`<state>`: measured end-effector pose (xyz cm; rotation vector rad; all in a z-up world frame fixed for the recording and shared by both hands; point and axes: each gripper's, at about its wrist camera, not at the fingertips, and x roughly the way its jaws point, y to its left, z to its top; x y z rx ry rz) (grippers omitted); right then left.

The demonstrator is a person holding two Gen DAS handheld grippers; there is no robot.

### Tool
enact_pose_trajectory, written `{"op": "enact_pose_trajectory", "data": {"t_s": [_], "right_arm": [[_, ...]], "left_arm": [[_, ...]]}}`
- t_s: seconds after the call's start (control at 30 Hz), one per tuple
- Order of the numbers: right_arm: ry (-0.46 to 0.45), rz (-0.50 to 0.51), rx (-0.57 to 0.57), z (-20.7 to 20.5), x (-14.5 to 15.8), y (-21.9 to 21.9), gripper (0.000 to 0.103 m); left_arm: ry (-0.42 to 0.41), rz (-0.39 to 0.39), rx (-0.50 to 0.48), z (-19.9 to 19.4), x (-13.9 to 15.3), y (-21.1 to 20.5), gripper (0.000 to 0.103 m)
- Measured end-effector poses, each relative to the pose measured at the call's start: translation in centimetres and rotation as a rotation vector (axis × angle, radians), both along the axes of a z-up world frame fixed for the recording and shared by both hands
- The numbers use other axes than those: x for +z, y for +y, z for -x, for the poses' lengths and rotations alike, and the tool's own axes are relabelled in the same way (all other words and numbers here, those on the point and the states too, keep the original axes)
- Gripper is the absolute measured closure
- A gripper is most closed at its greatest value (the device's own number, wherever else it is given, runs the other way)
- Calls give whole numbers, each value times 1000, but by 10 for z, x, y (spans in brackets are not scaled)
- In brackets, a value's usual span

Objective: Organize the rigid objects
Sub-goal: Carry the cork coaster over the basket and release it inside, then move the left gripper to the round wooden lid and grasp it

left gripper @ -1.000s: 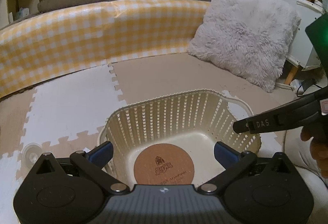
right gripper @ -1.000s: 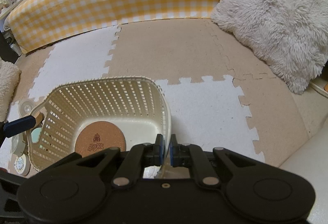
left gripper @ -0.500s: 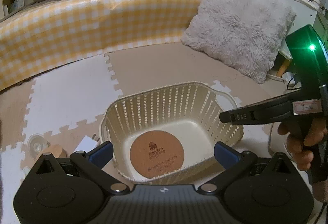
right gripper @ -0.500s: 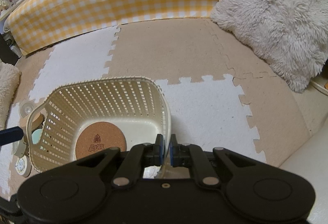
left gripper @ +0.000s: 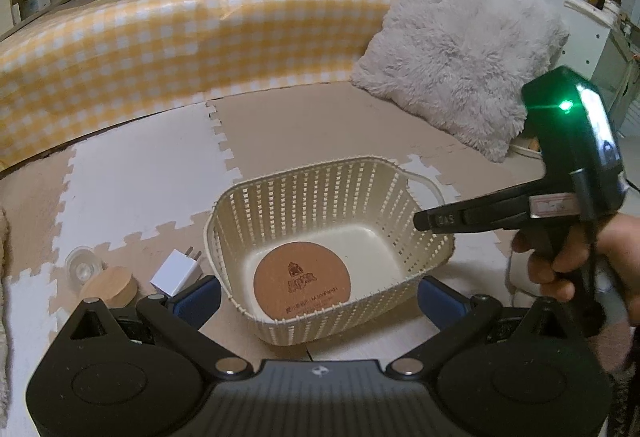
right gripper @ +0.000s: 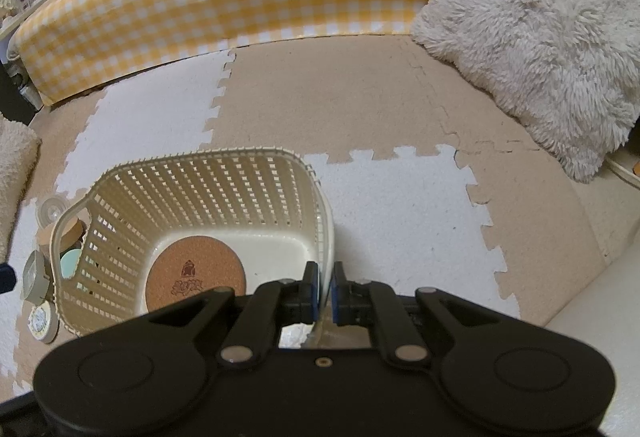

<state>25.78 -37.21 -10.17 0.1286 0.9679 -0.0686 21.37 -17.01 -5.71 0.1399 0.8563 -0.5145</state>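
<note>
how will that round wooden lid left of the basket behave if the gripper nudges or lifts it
The wooden lid looks rigid, so it should not flex. It lies flat on the foam mat, so a nudge would probably slide it, not roll it. Its low round edge may be awkward to pinch beside the white charger.

Dim, warm indoor light, even across both views; no hard shadows. Strong fisheye bend: checked yellow cushion (left gripper: 168, 49) curves like arch, black vignette at corners. Left wrist view noisy and soft, grain over foam floor mat (left gripper: 132, 173). Small green lamp on right gripper body (left gripper: 566, 105) flares, tinting housing. Faint sheen on cushion cover. Right wrist view sharper in centre; fluffy pillow (right gripper: 540, 21) smears toward edge. Soft shade inside basket (right gripper: 192, 177).
</note>
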Motion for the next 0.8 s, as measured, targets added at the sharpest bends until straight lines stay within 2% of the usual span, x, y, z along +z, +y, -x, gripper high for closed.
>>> {"op": "enact_pose_trajectory", "data": {"t_s": [0.23,0.53,0.67,0.8], "right_arm": [[3,2,-7,0,0,0,96],[12,9,-3,-1,0,1,96],[13,10,-3,-1,0,2,96],[15,2,-10,-1,0,1,96]], "left_arm": [[-68,4,5,10,31,16,0],[-163,4,13,-2,73,51,0],[-178,-10,46,-16,74,66,0],[-121,11,104,-40,58,85,0]]}}
